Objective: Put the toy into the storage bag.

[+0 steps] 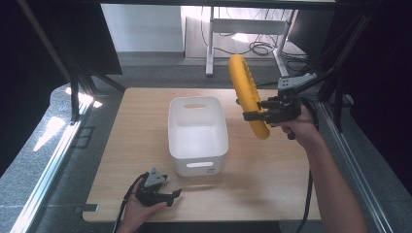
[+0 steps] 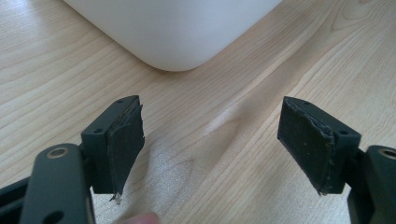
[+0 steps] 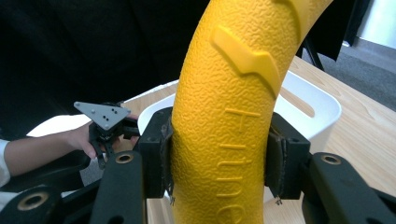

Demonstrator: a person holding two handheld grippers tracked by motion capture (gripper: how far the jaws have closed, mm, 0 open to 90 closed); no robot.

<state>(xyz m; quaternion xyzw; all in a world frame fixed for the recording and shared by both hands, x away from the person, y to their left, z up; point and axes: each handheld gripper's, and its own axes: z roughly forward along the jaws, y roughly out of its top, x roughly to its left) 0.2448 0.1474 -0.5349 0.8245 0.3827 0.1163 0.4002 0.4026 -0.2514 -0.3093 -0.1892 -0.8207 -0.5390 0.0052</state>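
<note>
Left tongs (image 1: 171,195) (gaping) near table edge (image 1: 204,219).

bin (image 1: 197,133) mid-table (image 1: 272,184); ring (image 1: 248,94) right of bin; left claw (image 1: 176,195) before bin

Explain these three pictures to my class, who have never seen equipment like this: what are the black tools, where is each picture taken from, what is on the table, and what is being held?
No machine works here: a person holds a hand-operated gripper in each hand, each with two black fingers that squeeze together. One picture comes from a fixed camera above the wooden table; the forearms enter from the bottom. The other two come from small cameras riding on the grippers, looking along their fingers. On the table stands a white bin with cut-out handles, and nothing shows inside it. The right gripper is shut on a yellow ring with a rough, pebbled skin and raised lettering, held upright in the air to the right of the bin. The left gripper rests low at the near edge of the table, its fingers open and holding nothing, pointing at the bin.
</note>
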